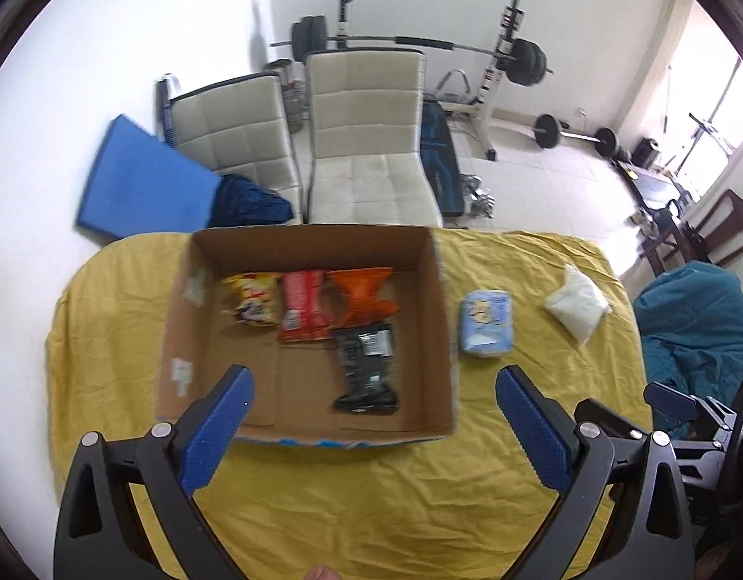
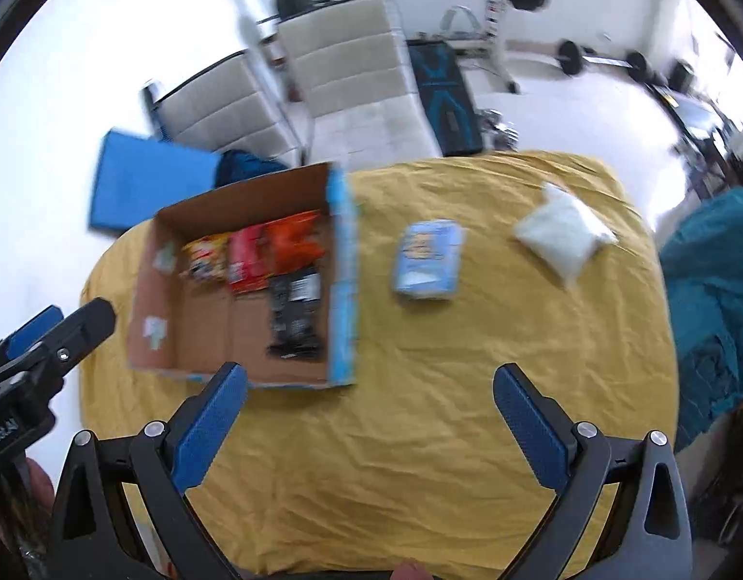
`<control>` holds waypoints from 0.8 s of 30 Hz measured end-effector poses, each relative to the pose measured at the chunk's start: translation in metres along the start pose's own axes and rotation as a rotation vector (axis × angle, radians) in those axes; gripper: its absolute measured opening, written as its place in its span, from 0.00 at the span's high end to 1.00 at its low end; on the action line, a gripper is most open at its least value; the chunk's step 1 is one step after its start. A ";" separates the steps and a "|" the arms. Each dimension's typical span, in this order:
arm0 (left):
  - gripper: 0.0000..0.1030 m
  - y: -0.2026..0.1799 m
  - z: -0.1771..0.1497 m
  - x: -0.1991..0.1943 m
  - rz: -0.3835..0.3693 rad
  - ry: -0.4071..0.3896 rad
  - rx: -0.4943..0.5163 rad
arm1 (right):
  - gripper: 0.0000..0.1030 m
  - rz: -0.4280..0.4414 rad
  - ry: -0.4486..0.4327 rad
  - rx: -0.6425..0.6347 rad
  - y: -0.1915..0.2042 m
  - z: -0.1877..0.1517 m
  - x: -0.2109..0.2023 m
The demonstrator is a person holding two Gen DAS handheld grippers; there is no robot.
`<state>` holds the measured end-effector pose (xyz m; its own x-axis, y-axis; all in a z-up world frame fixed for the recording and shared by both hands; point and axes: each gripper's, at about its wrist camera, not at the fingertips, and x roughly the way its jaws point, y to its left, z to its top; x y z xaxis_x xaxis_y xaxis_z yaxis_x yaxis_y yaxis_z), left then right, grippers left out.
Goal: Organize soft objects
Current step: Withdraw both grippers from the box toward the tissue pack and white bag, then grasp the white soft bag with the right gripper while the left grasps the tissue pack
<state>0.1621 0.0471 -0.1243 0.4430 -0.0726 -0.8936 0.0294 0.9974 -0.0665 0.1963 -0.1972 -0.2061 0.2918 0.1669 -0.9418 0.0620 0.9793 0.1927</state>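
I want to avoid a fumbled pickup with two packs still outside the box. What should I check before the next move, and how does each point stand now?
1. Right claw open and empty: ok.
2. Left claw open and empty: ok.
3. Light blue pack lies free on the yellow cloth, nothing on it: ok.
4. White bag also free, farther right: ok.
5. Cardboard box has bare floor at its near left for more items: ok.
6. Right claw lined up over the light blue pack: not ok, it sits short of it.
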 end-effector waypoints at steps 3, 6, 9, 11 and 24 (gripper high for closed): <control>0.00 -0.047 0.016 0.030 -0.040 0.049 0.045 | 0.00 -0.053 0.010 0.071 -0.060 0.014 0.005; 0.00 -0.085 0.029 0.061 -0.053 0.086 0.083 | 0.00 -0.107 0.031 0.126 -0.113 0.030 0.019; 0.00 -0.124 0.043 0.106 -0.046 0.160 0.143 | 0.00 -0.124 0.069 0.185 -0.162 0.045 0.037; 0.00 -0.148 0.053 0.146 -0.026 0.241 0.191 | 0.00 -0.117 0.107 0.222 -0.190 0.056 0.053; 0.06 -0.179 0.070 0.314 0.012 0.582 0.150 | 0.00 -0.006 0.313 0.520 -0.269 0.123 0.194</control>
<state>0.3585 -0.1540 -0.3624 -0.1179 -0.0093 -0.9930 0.1722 0.9846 -0.0297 0.3533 -0.4419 -0.4070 0.0006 0.2647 -0.9643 0.5438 0.8092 0.2224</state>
